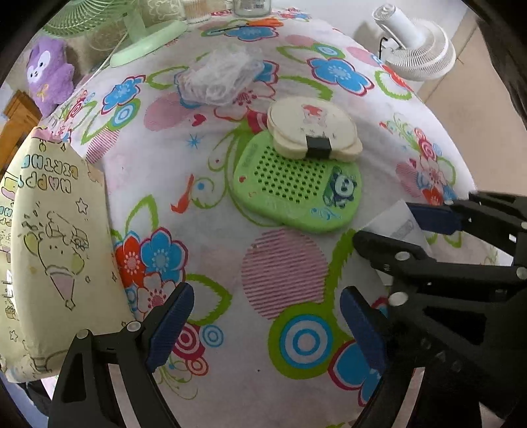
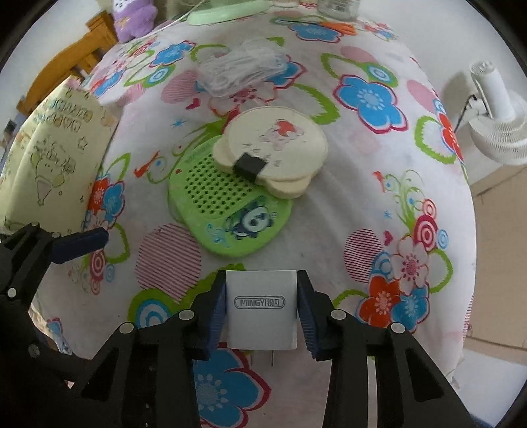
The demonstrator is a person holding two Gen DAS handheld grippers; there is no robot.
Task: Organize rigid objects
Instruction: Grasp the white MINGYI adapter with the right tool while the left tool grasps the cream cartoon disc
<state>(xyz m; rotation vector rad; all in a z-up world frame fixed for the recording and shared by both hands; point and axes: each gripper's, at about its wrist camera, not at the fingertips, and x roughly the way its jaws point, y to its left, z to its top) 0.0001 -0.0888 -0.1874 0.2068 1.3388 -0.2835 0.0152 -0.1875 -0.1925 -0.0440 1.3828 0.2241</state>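
My right gripper (image 2: 262, 307) is shut on a white charger block (image 2: 261, 307) marked MINGYI, held just above the flowered tablecloth near the front edge. The block also shows in the left wrist view (image 1: 400, 224) between the right gripper's fingers. A green perforated case (image 2: 227, 214) with a panda lies mid-table, and a cream round case (image 2: 273, 148) with a black clip rests on its far edge. Both show in the left wrist view, green case (image 1: 296, 191) and cream case (image 1: 313, 128). My left gripper (image 1: 263, 326) is open and empty above the cloth.
A clear plastic bag (image 1: 220, 77) lies behind the cases. A yellow "Happy Birthday" box (image 1: 49, 237) stands at the left edge. A green fan base (image 1: 148, 41), a glass jar (image 1: 252, 6) and a purple plush (image 1: 47, 72) are at the back. A white fan (image 1: 418, 49) stands off the table's right.
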